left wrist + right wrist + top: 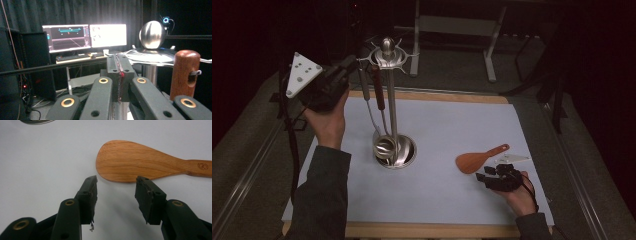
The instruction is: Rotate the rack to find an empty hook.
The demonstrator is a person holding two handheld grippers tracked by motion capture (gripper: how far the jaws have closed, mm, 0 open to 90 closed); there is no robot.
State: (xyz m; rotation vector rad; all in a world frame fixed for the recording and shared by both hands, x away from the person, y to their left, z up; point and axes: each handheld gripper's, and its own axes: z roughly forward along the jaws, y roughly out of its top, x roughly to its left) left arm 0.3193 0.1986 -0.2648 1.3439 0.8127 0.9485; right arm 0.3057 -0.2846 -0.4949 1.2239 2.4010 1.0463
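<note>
Clamping its jaws on a hanging utensil's handle (363,82) at the rack (388,55), the left gripper (346,67) works while the right gripper (116,187) rests agape beside the wooden spatula (140,162).

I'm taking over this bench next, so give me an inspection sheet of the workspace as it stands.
Surface: pale mat on a wood-edged table, bare around the stand.
Job's things: steel utensil stand upright, two utensils hanging from its top, one with a wooden handle; wooden spatula flat on the mat.
Clutter: nothing seen.
Grippers: left gripper raised at the stand's top, jaws shut, beside the wooden handle; whether they pinch anything cannot be told. Right gripper open, low over the mat, just short of the spatula's blade.
Cables: black cable trails off the left gripper.
Surroundings: dark room, lit monitors on a desk, metal frame behind the table.
</note>
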